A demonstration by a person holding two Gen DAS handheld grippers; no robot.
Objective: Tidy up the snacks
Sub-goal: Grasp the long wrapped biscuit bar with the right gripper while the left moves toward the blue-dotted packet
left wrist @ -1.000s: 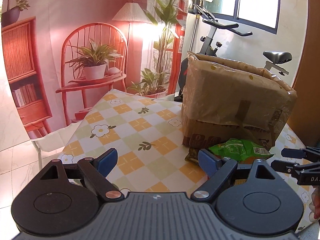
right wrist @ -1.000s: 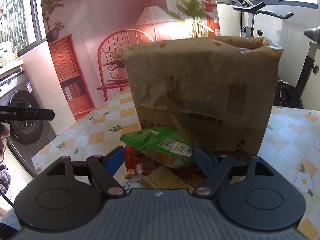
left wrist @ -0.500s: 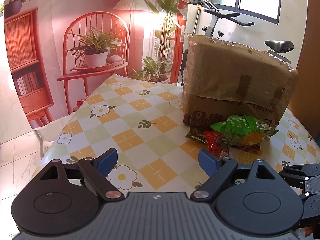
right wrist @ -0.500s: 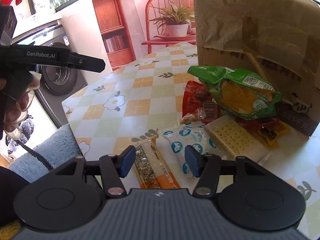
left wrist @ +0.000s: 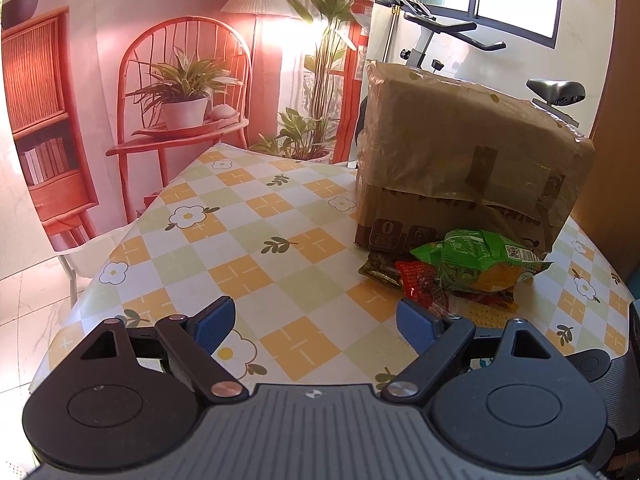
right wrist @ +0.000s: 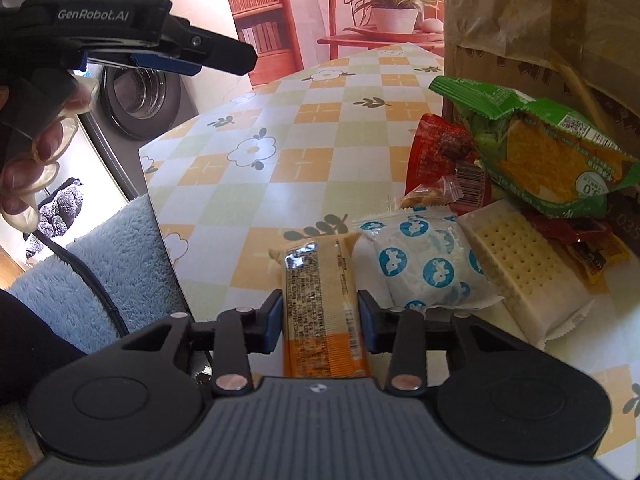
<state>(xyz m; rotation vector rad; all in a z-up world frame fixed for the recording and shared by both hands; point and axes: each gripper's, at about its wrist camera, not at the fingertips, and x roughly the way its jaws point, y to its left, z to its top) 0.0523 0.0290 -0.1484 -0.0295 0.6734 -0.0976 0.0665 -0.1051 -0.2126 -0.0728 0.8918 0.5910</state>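
An orange and beige snack bar [right wrist: 320, 300] lies on the checked tablecloth [right wrist: 304, 160]. My right gripper [right wrist: 320, 316] has its blue pads against both long sides of the bar, jaws still closing. Beside it lie a white packet with blue dots [right wrist: 424, 264], a cracker packet [right wrist: 524, 272], a red packet [right wrist: 440, 152] and a green bag [right wrist: 540, 152], piled against a brown cardboard box [right wrist: 520, 20]. My left gripper [left wrist: 316, 320] hovers open over the cloth [left wrist: 240, 240], nothing between its fingers. The green bag [left wrist: 480, 264] and box [left wrist: 460, 152] lie ahead to its right.
The left gripper [right wrist: 160, 52] and the hand [right wrist: 36, 152] holding it show at the upper left of the right wrist view. A blue fluffy cushion [right wrist: 100, 260] and a washing machine [right wrist: 140, 100] stand off the table's near left edge. An exercise bike [left wrist: 460, 32] is behind the box.
My right gripper dropped and tipped down from the green bag to the snack bar, and its jaws narrowed onto the bar. The left gripper sank slightly and stayed open.
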